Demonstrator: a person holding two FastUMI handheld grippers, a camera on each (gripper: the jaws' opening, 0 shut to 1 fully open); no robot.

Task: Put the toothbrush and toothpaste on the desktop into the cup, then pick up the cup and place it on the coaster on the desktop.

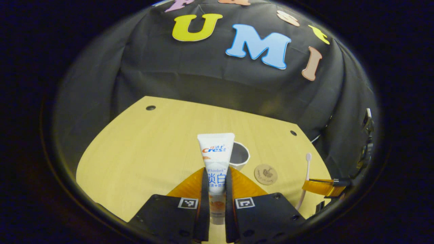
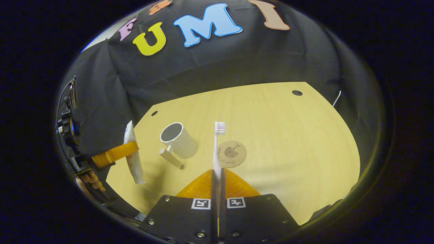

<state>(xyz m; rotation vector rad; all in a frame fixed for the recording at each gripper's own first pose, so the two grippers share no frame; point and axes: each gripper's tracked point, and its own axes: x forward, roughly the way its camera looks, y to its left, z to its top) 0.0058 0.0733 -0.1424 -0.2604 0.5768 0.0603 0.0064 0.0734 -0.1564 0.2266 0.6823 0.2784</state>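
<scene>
White toothpaste (image 1: 216,159) tube clamped upright in left claw (image 1: 216,200), lifted off the counter (image 1: 135,152), cup (image 1: 239,156) just behind it. Right claw (image 2: 217,189) pinches toothbrush (image 2: 217,152) handle, bristles up. Coaster (image 2: 231,154) bare, beside the cup. Loading step in hand — next, each item must be carried over the rim, lowered in, and released.

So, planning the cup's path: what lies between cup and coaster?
Bare desktop between the cup and the coaster, seen in the right gripper view.
</scene>
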